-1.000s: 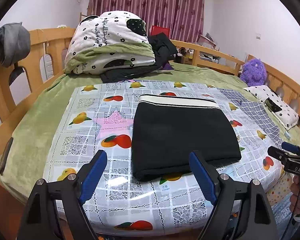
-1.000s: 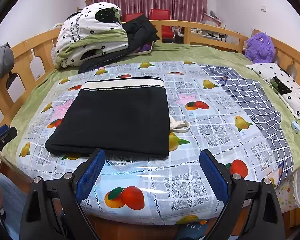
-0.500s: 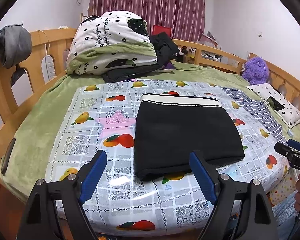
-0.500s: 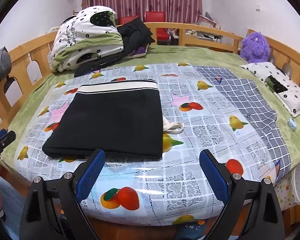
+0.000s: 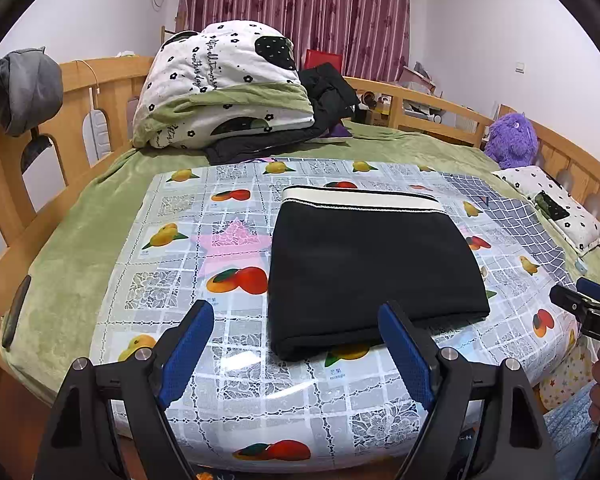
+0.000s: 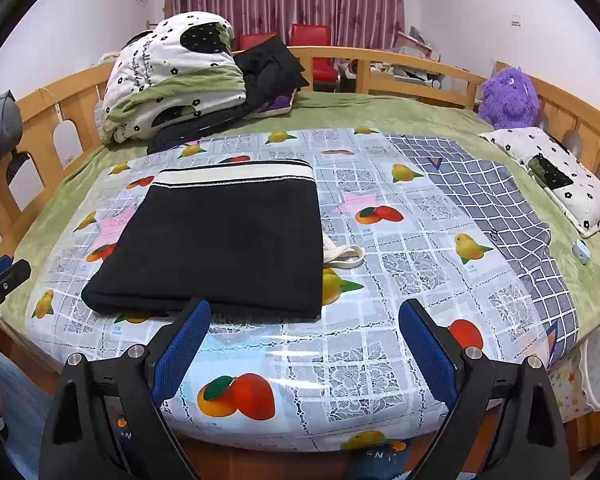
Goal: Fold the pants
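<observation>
Your folded pants point(image 5: 374, 272) lie on the bed just ahead of your left claw point(image 5: 296, 350) and right claw point(image 6: 304, 346), both gaping empty, tilted downward.

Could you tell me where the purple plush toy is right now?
The purple plush toy sits at the bed's far right corner in both views, against the wooden rail, just beyond the floral pillow.

Fruit-print oilcloth point(image 5: 236, 364) over green blanket point(image 5: 72, 248); folded quilt point(image 5: 224, 88), purple plush point(image 6: 508, 98) behind
</observation>
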Tool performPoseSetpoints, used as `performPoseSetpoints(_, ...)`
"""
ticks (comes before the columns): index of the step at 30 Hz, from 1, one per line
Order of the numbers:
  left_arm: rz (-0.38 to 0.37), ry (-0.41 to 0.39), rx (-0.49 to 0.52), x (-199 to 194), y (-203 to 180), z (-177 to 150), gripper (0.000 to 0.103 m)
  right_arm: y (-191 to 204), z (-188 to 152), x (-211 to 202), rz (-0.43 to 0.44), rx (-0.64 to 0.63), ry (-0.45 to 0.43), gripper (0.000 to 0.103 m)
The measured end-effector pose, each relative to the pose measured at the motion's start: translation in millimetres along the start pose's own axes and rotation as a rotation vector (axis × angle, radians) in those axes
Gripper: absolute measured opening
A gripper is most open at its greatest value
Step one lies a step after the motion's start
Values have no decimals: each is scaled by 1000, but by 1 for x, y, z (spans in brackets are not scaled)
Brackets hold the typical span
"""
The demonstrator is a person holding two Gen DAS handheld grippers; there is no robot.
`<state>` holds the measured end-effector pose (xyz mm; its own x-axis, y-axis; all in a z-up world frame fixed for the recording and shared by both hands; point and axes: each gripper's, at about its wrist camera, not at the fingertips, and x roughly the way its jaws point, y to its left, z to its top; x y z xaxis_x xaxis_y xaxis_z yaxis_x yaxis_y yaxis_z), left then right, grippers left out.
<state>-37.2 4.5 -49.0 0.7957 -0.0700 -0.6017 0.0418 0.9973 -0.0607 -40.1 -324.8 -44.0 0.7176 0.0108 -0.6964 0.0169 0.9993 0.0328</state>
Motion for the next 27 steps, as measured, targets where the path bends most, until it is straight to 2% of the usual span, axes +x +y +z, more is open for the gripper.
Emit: performPoseSetpoints(27, 1, 4, 5, 1, 0, 0, 83, -3, 0, -3, -8, -3, -7, 94)
